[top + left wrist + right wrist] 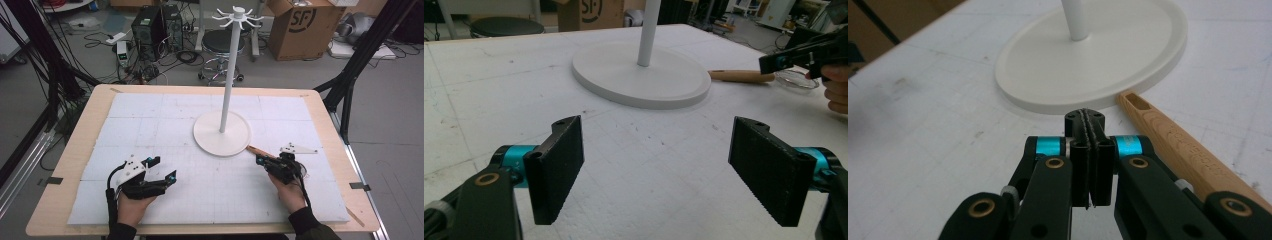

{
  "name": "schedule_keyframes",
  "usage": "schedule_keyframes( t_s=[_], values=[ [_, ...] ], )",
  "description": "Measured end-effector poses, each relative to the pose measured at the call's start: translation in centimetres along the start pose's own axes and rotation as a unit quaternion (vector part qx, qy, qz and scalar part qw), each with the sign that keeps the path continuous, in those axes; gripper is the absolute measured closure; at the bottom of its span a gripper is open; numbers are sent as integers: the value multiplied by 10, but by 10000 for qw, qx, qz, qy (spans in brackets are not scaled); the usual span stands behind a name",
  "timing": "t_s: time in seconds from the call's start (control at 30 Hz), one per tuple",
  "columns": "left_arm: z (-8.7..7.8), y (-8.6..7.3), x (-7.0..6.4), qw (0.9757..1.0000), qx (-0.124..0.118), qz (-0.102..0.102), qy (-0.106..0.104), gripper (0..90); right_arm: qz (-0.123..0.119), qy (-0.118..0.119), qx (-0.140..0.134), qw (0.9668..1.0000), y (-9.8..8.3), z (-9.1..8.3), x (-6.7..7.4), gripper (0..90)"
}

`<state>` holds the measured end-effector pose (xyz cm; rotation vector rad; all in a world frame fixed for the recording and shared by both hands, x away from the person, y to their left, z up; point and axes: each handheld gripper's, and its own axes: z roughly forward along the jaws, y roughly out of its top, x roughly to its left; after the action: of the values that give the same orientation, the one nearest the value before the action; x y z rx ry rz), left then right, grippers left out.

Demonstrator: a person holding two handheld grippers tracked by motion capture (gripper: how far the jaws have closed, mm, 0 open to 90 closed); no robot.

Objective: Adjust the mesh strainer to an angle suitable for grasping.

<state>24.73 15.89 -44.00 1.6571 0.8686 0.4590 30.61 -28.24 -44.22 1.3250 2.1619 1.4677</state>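
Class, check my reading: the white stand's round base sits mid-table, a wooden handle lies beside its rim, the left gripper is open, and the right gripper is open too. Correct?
Not quite. The right gripper is shut, its jaws pressed together on nothing, as the right gripper view shows. The rest stands: white stand, wooden handle by its rim, left gripper open.

Black fingers point(558, 165), teal collars, dark sleeves point(309, 223)

Even, diffuse indoor light; soft images, no glare.
Shadows faint under the white stand base point(222, 134). High view's upper frame dimmer. Both gripper views blur toward top edges; near jaws sharp.
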Motion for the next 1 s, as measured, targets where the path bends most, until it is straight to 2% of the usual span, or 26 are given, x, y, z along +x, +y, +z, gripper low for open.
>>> schedule_keyframes(
  t_s=[0.03,0.1,0.17,0.4,0.5,0.6,0.67,0.8,1.0],
  values=[
    [0,0,0,10000,-11,-8,1,226,0,0,0,10000,0,0,0,898],
    [0,0,-1,10000,-14,-10,-16,226,25,-127,258,9996,0,11,0,899],
    [0,0,-1,10000,-16,-6,-20,227,102,-130,341,9993,0,16,-2,899],
    [0,0,-1,10000,-19,-14,-19,226,175,-336,540,9978,6,26,-7,899],
    [1,0,-1,10000,1,-5,-23,227,299,-350,636,9969,8,29,-11,899],
    [1,0,-1,10000,-4,-7,-20,227,285,-357,732,9963,10,32,-13,899],
    [0,0,-2,10000,-11,-10,-30,227,277,-376,742,9962,11,33,-14,899],
    [0,0,-1,10000,-19,-28,-19,228,419,-356,762,9956,15,36,-20,900],
    [0,0,-1,10000,-19,-11,-18,229,312,-631,752,9947,19,40,-20,900]
  ],
)
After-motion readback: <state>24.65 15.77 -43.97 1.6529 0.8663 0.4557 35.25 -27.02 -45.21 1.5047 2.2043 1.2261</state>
